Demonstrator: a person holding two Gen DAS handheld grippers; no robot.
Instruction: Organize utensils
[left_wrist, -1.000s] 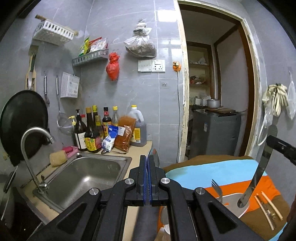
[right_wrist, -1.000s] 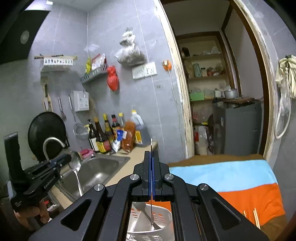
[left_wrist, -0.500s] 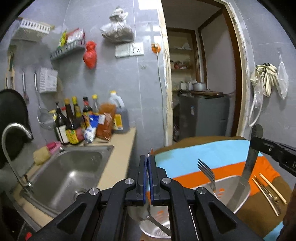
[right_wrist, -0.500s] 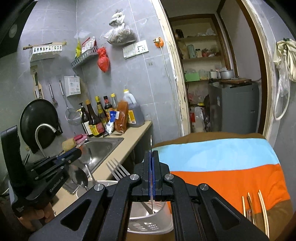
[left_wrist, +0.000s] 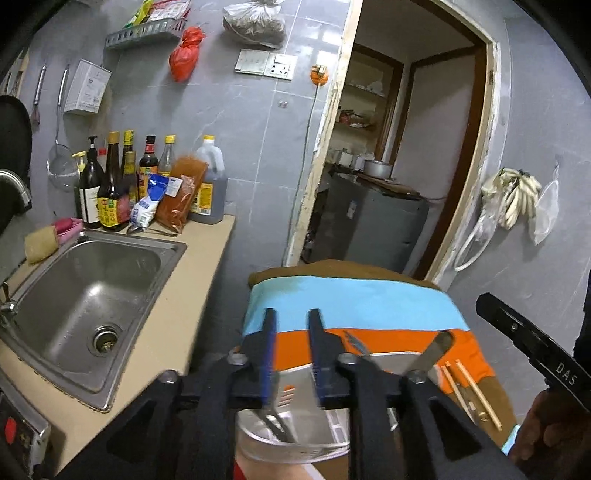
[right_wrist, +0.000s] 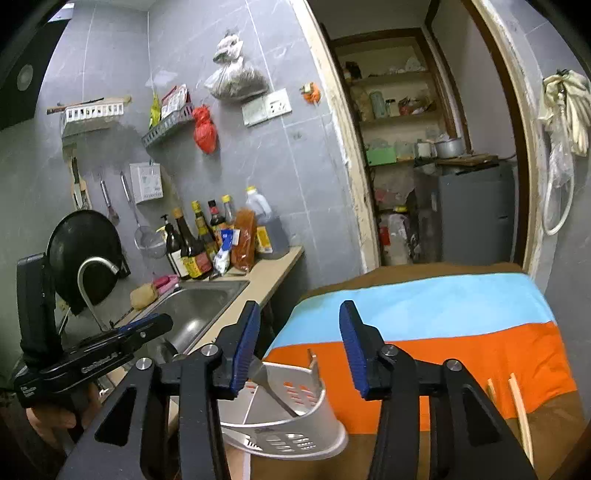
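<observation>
A white slotted utensil holder (right_wrist: 295, 417) stands on the striped cloth (right_wrist: 424, 325); it also shows in the left wrist view (left_wrist: 299, 435). A fork (left_wrist: 356, 347), a knife (left_wrist: 430, 352) and a spoon (left_wrist: 275, 424) stand in the holder. My left gripper (left_wrist: 291, 325) is open and empty just above the holder. My right gripper (right_wrist: 301, 314) is open and empty above the holder. Wooden chopsticks (left_wrist: 472, 393) lie on the cloth to the right; they also show in the right wrist view (right_wrist: 517, 410).
A steel sink (left_wrist: 81, 295) sits in the beige counter (left_wrist: 184, 314) to the left, with bottles (left_wrist: 110, 184) at the back. A black pan (right_wrist: 81, 254) leans behind the faucet (right_wrist: 92, 280). A doorway (left_wrist: 399, 166) opens beyond the table.
Both grippers have opened. The left let go of the spoon and the right let go of the knife; both utensils now rest in the holder.
</observation>
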